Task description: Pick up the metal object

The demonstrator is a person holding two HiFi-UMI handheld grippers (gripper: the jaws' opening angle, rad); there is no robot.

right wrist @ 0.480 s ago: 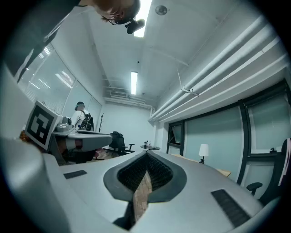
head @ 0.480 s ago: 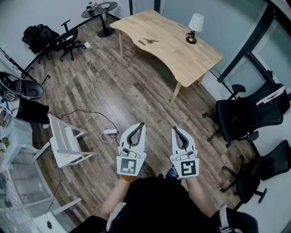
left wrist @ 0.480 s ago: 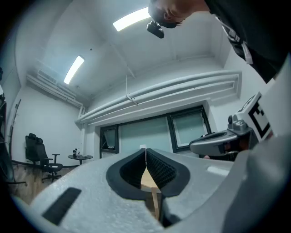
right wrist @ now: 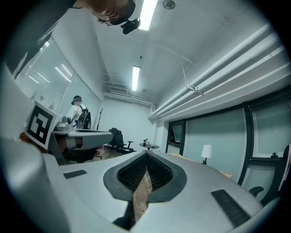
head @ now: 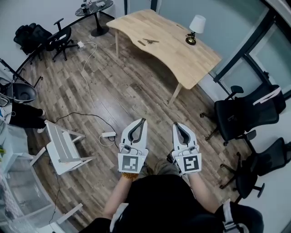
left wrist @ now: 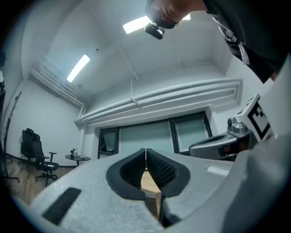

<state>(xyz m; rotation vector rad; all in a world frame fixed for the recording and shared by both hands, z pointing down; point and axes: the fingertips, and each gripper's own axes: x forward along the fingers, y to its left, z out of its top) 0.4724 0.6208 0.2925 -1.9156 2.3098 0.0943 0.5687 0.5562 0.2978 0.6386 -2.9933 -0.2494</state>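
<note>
Small dark metal objects point(head: 149, 42) lie on a light wooden table point(head: 182, 54) far ahead at the top of the head view. My left gripper point(head: 144, 120) and my right gripper point(head: 175, 124) are held side by side close to my body, above the wood floor and well short of the table. Both are shut with nothing between the jaws. In the left gripper view the left gripper point(left wrist: 145, 150) points up toward the windows. The right gripper point(right wrist: 146, 154) in its own view also has its tips together.
A white table lamp point(head: 195, 27) stands on the table's far right. Black office chairs point(head: 241, 118) crowd the right side. A white folding rack point(head: 63, 148) and a power strip with cable point(head: 109, 135) lie on the floor to the left. A round side table point(head: 93, 9) stands far left.
The view has shifted slightly; the table and floor items sit a little lower and to the left. Both grippers stay shut in the same pose.
</note>
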